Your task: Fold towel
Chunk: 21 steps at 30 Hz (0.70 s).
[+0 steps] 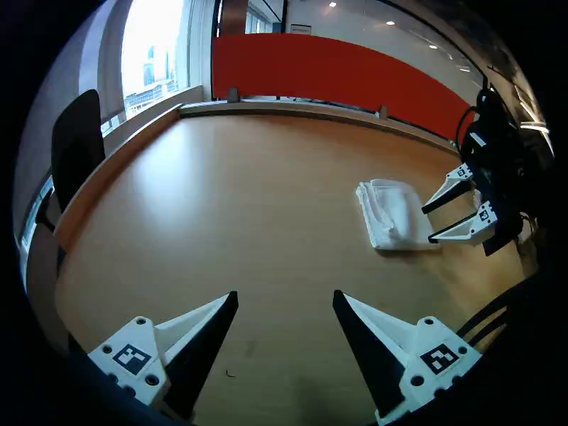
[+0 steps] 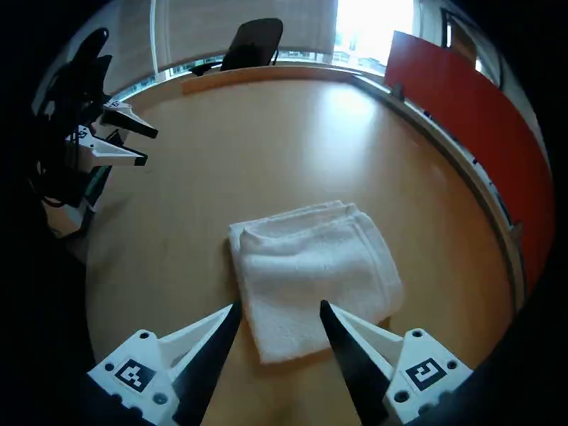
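On the table point(image 2: 234, 163), one folded towel point(image 2: 312, 273)

White towel point(image 2: 312, 273), tan table point(image 2: 270, 142), red partition point(image 1: 334, 71), black chair point(image 2: 252, 42)

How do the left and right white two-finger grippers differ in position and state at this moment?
The right gripper sits at the folded white towel, fingertips at its near edge; the left gripper is over bare wooden table, apart from the towel. The right aims at the towel; the left aims past it. Both are open, holding nothing.
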Tool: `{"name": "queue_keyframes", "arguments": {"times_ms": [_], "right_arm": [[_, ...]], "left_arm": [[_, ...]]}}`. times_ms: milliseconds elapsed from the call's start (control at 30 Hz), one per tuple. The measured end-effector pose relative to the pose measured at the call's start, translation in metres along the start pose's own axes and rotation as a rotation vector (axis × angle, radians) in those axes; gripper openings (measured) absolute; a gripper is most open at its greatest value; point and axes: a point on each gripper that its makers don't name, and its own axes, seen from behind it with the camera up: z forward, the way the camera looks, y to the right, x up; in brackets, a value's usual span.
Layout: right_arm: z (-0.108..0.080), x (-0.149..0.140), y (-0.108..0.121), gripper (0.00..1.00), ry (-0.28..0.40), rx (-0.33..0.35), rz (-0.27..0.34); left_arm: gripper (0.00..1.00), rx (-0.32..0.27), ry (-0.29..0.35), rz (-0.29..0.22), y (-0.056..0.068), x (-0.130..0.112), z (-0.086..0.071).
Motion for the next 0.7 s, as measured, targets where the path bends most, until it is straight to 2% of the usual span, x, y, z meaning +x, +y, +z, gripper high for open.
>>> {"name": "queue_keyframes", "arguments": {"times_ms": [167, 700], "right_arm": [[-0.004, -0.01, -0.001, 0.85, -0.006, -0.02, 0.028], [0.0, -0.044, -0.011, 0.84, -0.043, -0.069, 0.138]], "left_arm": [[0.99, -0.002, 0.002, 0.004, 0.0, 0.002, 0.0], [0.99, -0.007, 0.0, 0.011, 0.001, 0.003, -0.001]]}}
